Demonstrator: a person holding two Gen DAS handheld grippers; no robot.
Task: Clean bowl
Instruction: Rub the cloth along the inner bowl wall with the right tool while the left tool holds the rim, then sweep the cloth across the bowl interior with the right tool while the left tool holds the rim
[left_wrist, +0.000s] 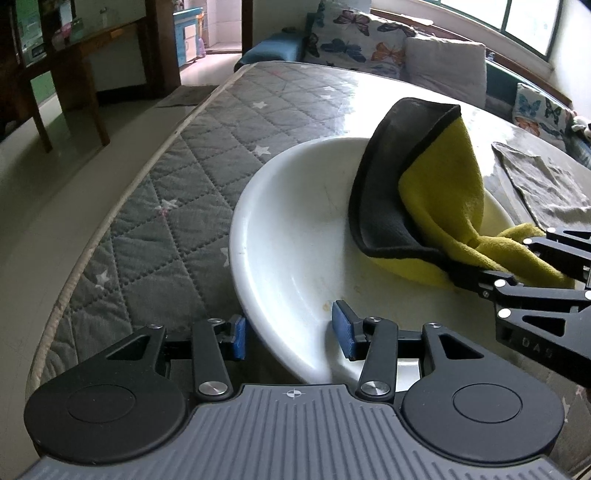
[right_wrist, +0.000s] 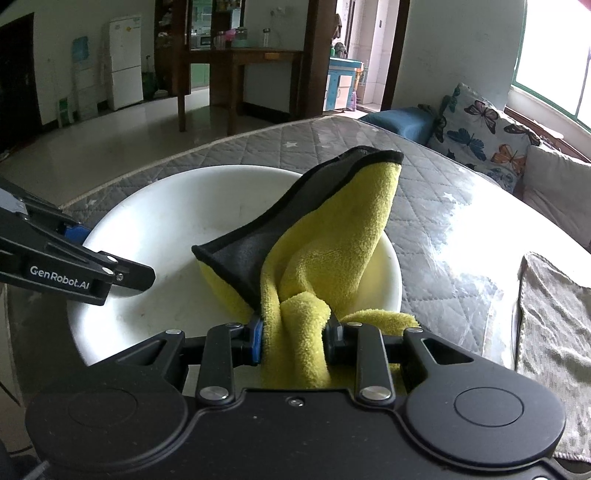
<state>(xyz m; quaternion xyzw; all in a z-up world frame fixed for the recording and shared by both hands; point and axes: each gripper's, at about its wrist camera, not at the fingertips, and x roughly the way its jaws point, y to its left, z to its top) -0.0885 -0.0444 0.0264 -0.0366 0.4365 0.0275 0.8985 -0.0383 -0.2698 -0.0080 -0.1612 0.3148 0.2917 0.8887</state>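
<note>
On the quilted table cover (left_wrist: 177, 206), left gripper (left_wrist: 293, 330) straddles the white bowl's (left_wrist: 295, 236) near rim, fingers wide. Faint specks remain inside, so wiping looks unfinished. Bowl sits upright, mouth up. Right gripper (right_wrist: 293, 338) pinches the yellow-and-grey cloth (right_wrist: 332, 221), its length rising away.

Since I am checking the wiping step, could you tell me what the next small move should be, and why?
Probably sweep the right tongs sideways, dragging the yellow and grey microfibre cloth across the floor of the white round bowl. The cloth is clamped and bunched upright on one side, brownish specks show near the rim, and the left tongs straddle that rim, open.
</note>
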